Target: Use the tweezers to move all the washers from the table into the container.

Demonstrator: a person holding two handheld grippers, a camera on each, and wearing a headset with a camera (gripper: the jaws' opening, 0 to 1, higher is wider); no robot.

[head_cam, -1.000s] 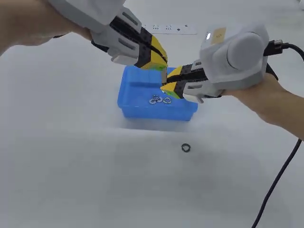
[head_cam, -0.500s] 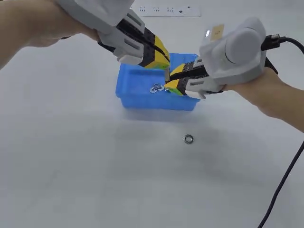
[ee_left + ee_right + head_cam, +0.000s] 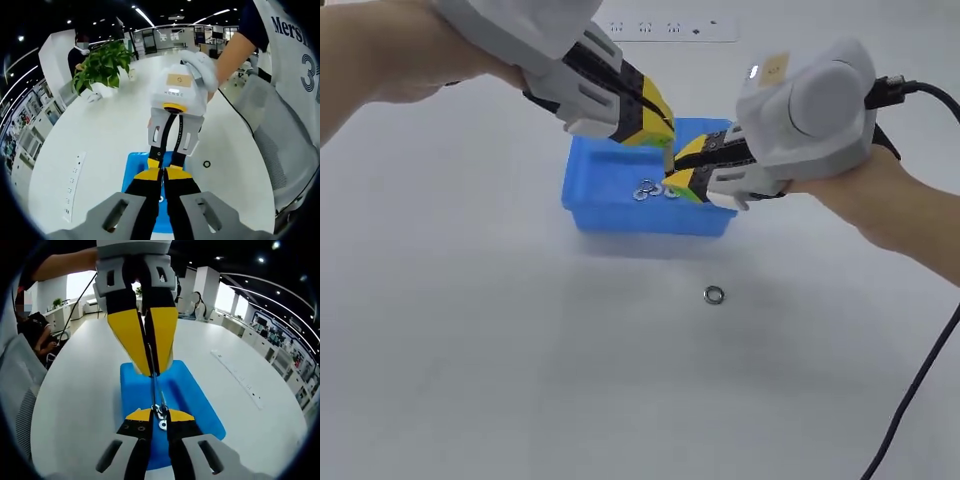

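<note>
A blue container stands on the white table with several washers inside it. One washer lies on the table in front of the container and shows as a washer in the left gripper view. Thin metal tweezers run from my left gripper down to my right gripper. Both grippers are shut on the tweezers above the container. The tweezer tips end just over the washers. In the head view my left gripper comes from the upper left and my right gripper from the right.
A white power strip lies at the table's far edge. A black cable trails from the right gripper across the table's right side. A potted plant stands far off on the table. A person sits beyond the table.
Both grippers with the tweezers have come down a little closer to the washers in the container. The washer on the table has not moved; the head camera has shifted.
</note>
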